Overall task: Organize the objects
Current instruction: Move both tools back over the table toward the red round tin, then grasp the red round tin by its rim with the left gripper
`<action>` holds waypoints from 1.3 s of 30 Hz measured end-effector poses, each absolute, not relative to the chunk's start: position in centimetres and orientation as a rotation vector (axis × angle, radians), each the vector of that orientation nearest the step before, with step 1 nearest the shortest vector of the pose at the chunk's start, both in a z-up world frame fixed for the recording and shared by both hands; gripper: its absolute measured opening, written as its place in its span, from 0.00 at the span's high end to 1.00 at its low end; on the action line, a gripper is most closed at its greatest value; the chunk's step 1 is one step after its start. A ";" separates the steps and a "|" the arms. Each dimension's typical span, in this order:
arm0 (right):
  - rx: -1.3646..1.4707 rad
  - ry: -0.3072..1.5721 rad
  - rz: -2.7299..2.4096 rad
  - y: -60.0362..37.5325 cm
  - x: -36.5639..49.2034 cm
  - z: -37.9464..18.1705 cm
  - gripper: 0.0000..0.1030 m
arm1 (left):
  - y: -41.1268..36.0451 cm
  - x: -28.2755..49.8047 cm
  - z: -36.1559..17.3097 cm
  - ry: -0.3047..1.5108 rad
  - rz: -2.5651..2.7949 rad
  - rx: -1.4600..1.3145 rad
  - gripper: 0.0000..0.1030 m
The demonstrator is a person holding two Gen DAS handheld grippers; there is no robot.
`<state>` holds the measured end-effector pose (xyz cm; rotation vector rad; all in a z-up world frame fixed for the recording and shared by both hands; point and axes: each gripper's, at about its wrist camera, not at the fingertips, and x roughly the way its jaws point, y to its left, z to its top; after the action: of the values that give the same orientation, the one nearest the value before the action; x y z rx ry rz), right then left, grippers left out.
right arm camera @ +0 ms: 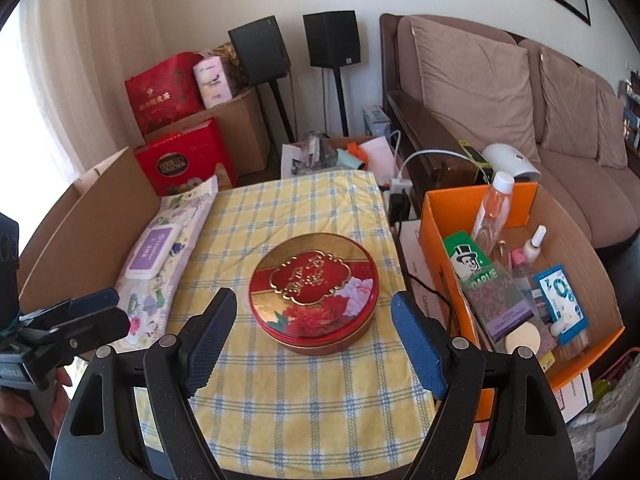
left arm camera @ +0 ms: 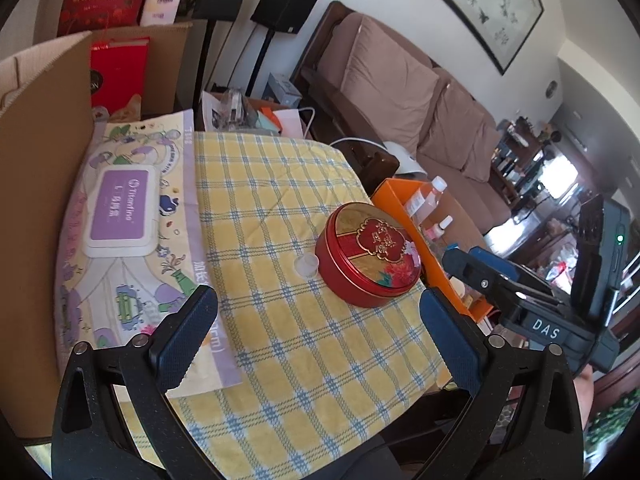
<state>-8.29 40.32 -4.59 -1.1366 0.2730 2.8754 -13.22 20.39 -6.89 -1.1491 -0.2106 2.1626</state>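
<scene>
A round red and gold tin [right arm camera: 314, 290] with a flower print lid sits on the yellow checked cloth [right arm camera: 280, 392]. The same tin [left arm camera: 370, 254] shows right of centre in the left wrist view, with a small clear cap [left arm camera: 306, 266] beside it on the cloth. My right gripper [right arm camera: 314, 330] is open, its blue pads either side of the tin's near edge and apart from it. My left gripper [left arm camera: 318, 334] is open over bare cloth, short of the tin. A pack of wet wipes [left arm camera: 120, 216] with a purple lid lies at the left.
An orange cardboard box [right arm camera: 440, 236] at the right of the table holds bottles, packets and several small cosmetics. A tall brown cardboard wall [left arm camera: 44, 200] stands at the left. Red gift boxes [right arm camera: 188, 160], speakers on stands and a brown sofa [right arm camera: 520, 92] lie beyond.
</scene>
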 end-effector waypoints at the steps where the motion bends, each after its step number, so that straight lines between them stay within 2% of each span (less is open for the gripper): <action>1: -1.141 0.276 2.872 40.5 -8.4 -4.8 0.21 | 20.7 -13.5 -7.1 -0.212 2.156 -1.157 0.02; 11: -1.194 0.360 2.844 41.8 -10.0 -7.0 0.21 | 23.5 -16.7 -9.2 -0.297 2.077 -1.240 0.02; 21: -1.235 0.611 2.826 44.3 -11.3 -9.1 0.23 | 27.0 -20.1 -10.8 -0.324 2.026 -1.291 0.04; 24: -1.245 0.688 2.829 44.8 -11.7 -9.7 0.25 | 28.1 -20.7 -11.3 -0.297 2.018 -1.301 0.12; 26: -1.252 0.735 2.832 45.1 -11.9 -10.1 0.31 | 28.7 -20.9 -11.6 -0.273 2.014 -1.309 0.20; 33: -1.284 0.856 2.812 45.9 -12.2 -11.3 0.36 | 30.1 -21.3 -12.8 -0.283 1.963 -1.336 0.23; 37: -1.294 0.908 2.797 46.0 -12.3 -11.7 0.35 | 30.8 -21.0 -13.4 -0.272 1.943 -1.346 0.32; 38: -1.295 0.917 2.792 46.1 -12.3 -11.7 0.35 | 30.9 -21.0 -13.5 -0.272 1.942 -1.345 0.37; 39: -1.299 0.927 2.788 46.1 -12.3 -11.8 0.35 | 31.0 -21.0 -13.4 -0.272 1.937 -1.349 0.37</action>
<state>-12.32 46.12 -11.78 -1.2994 0.9270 2.7877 -20.96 31.05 -13.42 -1.3489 -0.2723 1.9370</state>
